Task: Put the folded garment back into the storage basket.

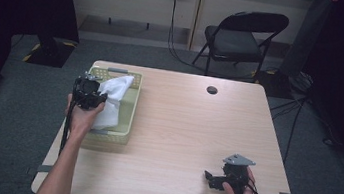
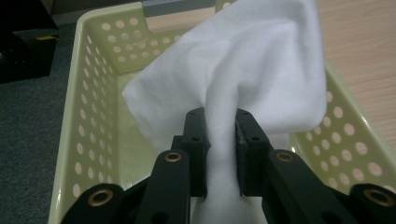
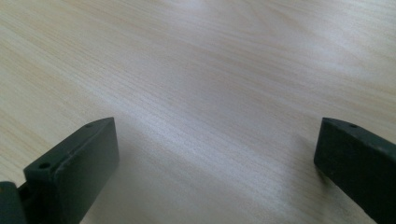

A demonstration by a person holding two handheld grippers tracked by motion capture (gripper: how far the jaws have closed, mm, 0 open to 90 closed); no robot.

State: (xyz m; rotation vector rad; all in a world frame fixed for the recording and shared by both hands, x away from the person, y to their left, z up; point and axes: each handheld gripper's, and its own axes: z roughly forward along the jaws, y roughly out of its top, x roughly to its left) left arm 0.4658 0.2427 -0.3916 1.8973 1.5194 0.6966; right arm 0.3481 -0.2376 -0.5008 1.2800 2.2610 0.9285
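I have the left gripper (image 2: 220, 140) clamped on the white soft cloth (image 2: 252, 70) | cloth hangs over the pale yellow perforated plastic basket (image 2: 88, 116), table's 10 o'clock | right gripper (image 3: 215, 158) jaws wide apart, nothing between, over the light wooden table (image 3: 201, 70) at 5 o'clock

Black tongs (image 2: 222, 140) with brass-ringed pivots and screw holes; right tongs (image 1: 214, 179) — apparently — carry a grey three-cornered plate.
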